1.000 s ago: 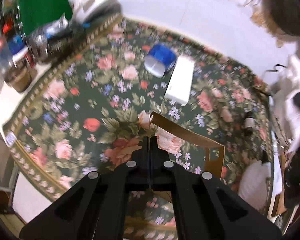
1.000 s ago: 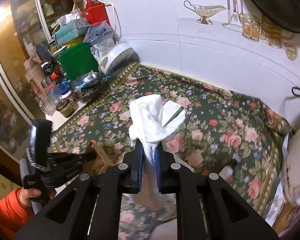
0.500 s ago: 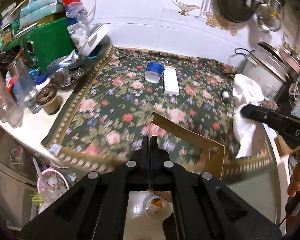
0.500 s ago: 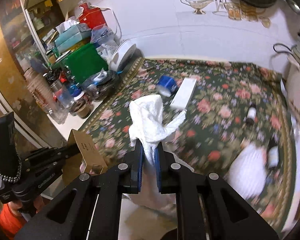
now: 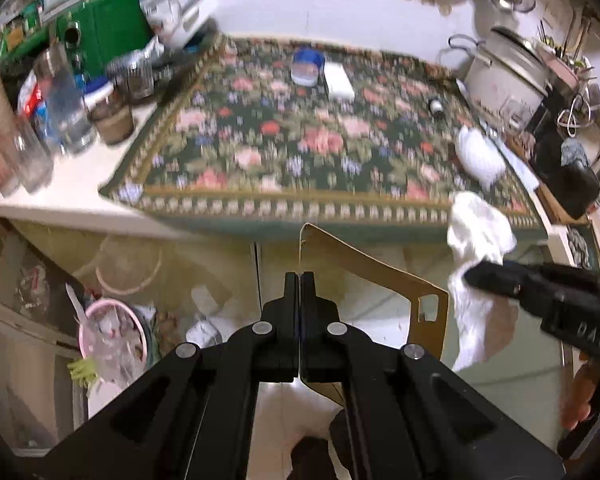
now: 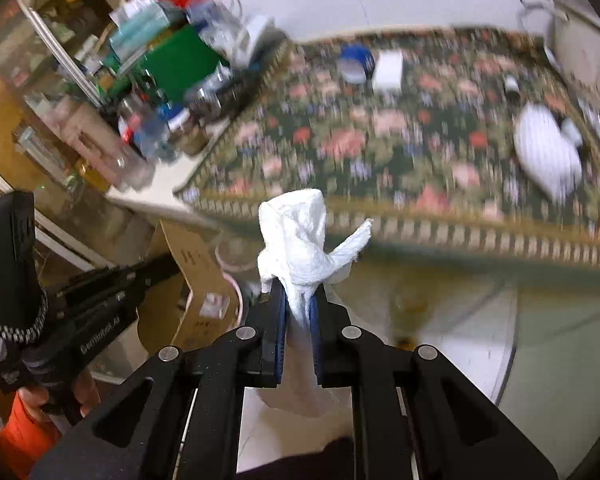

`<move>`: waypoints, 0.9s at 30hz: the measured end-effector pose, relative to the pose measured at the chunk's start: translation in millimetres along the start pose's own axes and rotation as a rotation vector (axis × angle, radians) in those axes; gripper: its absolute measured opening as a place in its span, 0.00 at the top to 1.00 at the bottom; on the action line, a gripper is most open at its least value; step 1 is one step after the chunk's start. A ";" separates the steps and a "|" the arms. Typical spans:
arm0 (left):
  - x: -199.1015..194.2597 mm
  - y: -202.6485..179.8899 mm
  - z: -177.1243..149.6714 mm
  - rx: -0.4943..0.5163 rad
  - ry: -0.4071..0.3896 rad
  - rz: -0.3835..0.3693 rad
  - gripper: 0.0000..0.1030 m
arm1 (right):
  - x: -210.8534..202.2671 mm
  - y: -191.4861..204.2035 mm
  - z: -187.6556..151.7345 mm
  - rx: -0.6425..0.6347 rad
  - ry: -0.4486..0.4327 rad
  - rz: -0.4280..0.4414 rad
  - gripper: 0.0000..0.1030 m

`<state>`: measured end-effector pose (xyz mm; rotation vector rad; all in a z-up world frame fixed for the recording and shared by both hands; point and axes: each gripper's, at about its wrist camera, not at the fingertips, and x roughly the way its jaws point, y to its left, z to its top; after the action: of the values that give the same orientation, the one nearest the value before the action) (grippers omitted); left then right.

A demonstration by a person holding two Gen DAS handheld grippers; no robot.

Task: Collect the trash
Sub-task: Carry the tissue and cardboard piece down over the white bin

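My left gripper (image 5: 300, 276) is shut on a flat brown cardboard piece (image 5: 380, 280) and holds it in the air in front of the table edge. It also shows in the right wrist view (image 6: 192, 276) at the left gripper (image 6: 160, 270). My right gripper (image 6: 297, 288) is shut on a crumpled white paper towel (image 6: 300, 244), which hangs below the jaws. The towel also shows in the left wrist view (image 5: 476, 248) at the right gripper (image 5: 470, 276). Both grippers are off the table, over the floor.
The table has a floral cloth (image 5: 300, 144) with a blue tub (image 5: 306, 66), a white box (image 5: 338, 82), a small bottle (image 5: 435, 105) and a white bundle (image 5: 480, 156). Jars and boxes crowd its left end (image 5: 80, 92). A pink bin with trash (image 5: 112, 344) stands on the floor at the left.
Both grippers have pulled back from over the table to beyond its front edge, still holding the cardboard and the towel. The floor and the pink bin have come into view.
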<state>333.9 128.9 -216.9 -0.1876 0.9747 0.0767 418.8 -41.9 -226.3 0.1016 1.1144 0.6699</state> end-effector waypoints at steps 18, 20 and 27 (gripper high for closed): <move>163.1 -12.6 -111.9 -0.086 0.242 0.031 1.00 | 121.7 -113.5 -88.7 0.138 0.202 -0.056 0.90; 186.0 -10.8 -126.2 -0.113 0.246 0.037 1.00 | 146.3 -134.3 -98.4 0.148 0.216 -0.049 0.90; 274.6 5.4 -184.3 -0.198 0.256 0.074 1.00 | 257.9 -207.2 -146.5 0.165 0.289 -0.093 0.90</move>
<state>336.8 93.4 -545.7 -0.3491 1.2297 0.2221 455.4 -103.8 -580.9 0.0948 1.4440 0.5187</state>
